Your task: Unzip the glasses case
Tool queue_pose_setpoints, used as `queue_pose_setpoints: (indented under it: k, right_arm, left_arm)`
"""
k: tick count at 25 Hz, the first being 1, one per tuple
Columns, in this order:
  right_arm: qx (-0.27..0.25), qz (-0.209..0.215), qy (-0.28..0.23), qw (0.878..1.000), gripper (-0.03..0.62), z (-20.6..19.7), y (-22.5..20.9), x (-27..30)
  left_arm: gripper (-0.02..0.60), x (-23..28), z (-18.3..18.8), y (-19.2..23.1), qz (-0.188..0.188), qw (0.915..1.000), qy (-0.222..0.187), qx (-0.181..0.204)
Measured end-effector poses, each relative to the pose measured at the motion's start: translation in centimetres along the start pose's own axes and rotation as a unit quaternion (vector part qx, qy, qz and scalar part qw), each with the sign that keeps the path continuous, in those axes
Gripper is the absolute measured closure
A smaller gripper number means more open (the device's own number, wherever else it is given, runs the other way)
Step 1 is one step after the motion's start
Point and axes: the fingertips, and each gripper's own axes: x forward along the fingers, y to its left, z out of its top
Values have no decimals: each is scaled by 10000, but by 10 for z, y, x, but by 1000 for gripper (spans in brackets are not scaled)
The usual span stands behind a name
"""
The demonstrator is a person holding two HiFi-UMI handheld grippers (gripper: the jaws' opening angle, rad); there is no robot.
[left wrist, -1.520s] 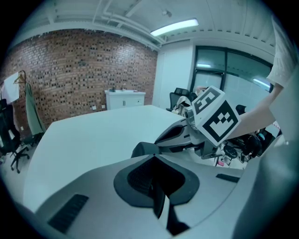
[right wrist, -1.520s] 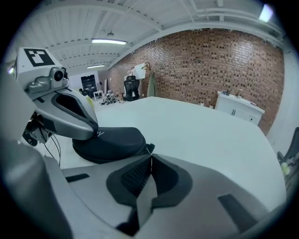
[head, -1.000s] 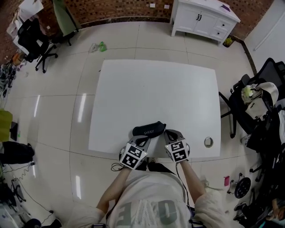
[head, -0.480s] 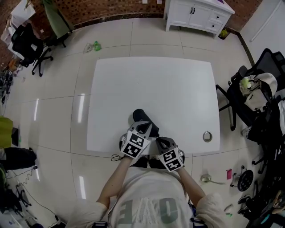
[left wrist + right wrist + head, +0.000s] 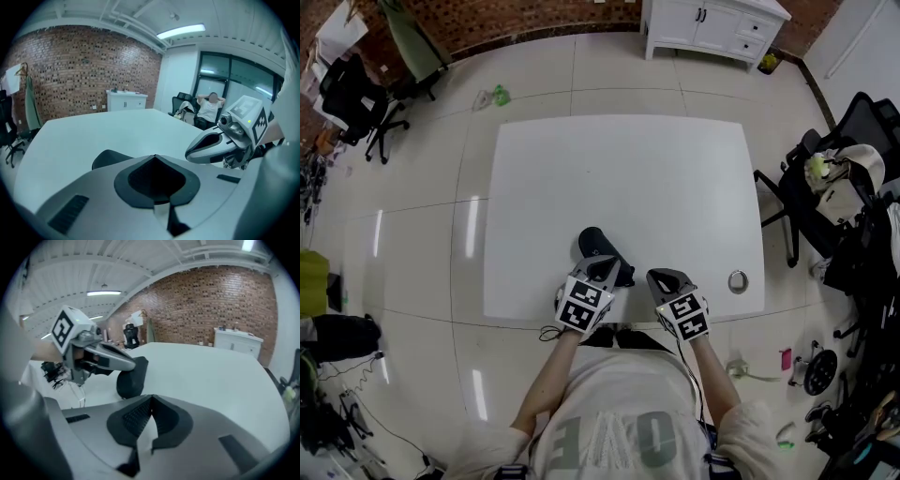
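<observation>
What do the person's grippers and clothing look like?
The left gripper and right gripper are pale grey, beak-shaped tools with dark pads; each carries a cube of black-and-white square markers. A thin dark cable runs along the right arm. The person wears a light short-sleeved T-shirt with large grey letters.

A black glasses case (image 5: 600, 249) is sitting against a plain white table (image 5: 619, 169). The grey left gripper (image 5: 603, 266) and right gripper (image 5: 662, 276) are each carrying a cube patterned with black-and-white squares. Red-brown brick wall (image 5: 516, 21) is bordering glossy cream floor tiles (image 5: 422, 187).
</observation>
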Motion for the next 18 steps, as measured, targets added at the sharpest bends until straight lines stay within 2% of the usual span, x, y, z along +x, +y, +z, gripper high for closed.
queue_pose_setpoints:
  k: [4, 5, 6, 9, 12, 13, 14, 18]
  right_arm:
    - [-1045, 527, 230, 9929, 592, -11, 29, 7]
    - [-1286, 643, 321, 9891, 564, -14, 36, 10]
    - [-1504, 726, 393, 9852, 500, -16, 43, 13]
    - [-2041, 692, 437, 9755, 497, -14, 52, 22]
    - [-2246, 555, 492, 9716, 497, -12, 48, 25]
    - [-2241, 566, 520, 9715, 501, -13, 48, 25]
    - [-2239, 584, 551, 9713, 537, -14, 48, 25]
    - [-2310, 672, 706, 9681, 549, -15, 50, 24]
  left_arm:
    - [575, 3, 1, -2, -70, 10000, 15, 3]
    - [575, 3, 1, -2, -79, 10000, 19, -14]
    - [575, 3, 0, -2, -75, 10000, 15, -18]
    - [575, 4, -1, -2, -72, 10000, 7, -39]
    - [575, 5, 1, -3, -91, 10000, 1, -25]
    - [575, 5, 2, -2, -87, 10000, -2, -16]
    - [575, 5, 2, -2, -86, 10000, -7, -18]
    - [575, 5, 1, -2, -87, 9999, -53, -65]
